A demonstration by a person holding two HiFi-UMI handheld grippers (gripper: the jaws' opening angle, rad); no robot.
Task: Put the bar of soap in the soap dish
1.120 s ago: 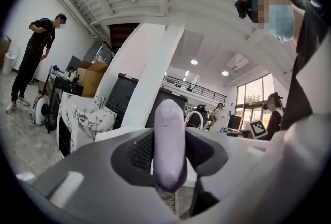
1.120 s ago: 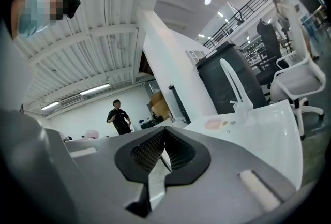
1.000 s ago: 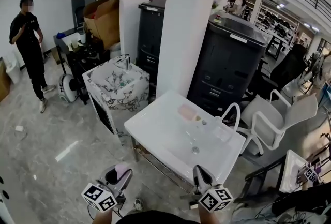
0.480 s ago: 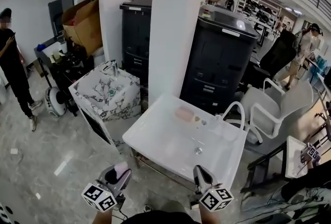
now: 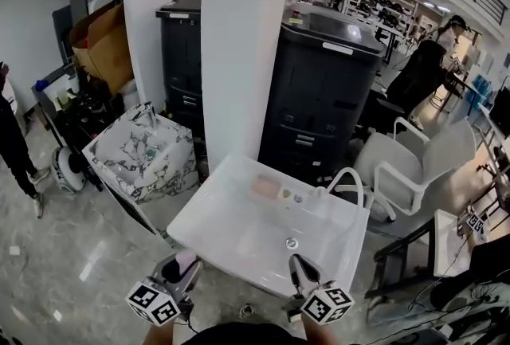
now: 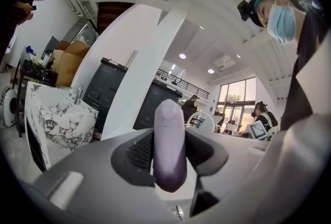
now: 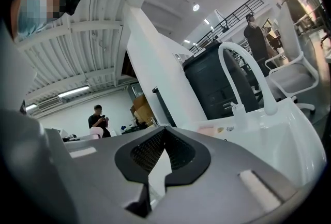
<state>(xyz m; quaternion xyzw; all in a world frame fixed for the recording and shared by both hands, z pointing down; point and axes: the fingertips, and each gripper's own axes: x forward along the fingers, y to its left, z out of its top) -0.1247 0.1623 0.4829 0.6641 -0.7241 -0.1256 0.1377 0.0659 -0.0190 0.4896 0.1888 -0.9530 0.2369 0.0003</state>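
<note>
The white basin counter point(image 5: 231, 216) stands just ahead of both jaws; at its far rim sit a pink soap dish point(image 5: 265, 186) and an arched white tap point(image 7: 257, 89).

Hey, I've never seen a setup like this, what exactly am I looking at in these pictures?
A person holds a two-jaw gripper in each hand. The head view comes from a camera on their head, looking down. The other two come from cameras riding on each gripper. Ahead stands a white sink, with a pink soap dish on its back rim. The left gripper clamps a lilac bar of soap; the right gripper is shut and empty.
</note>
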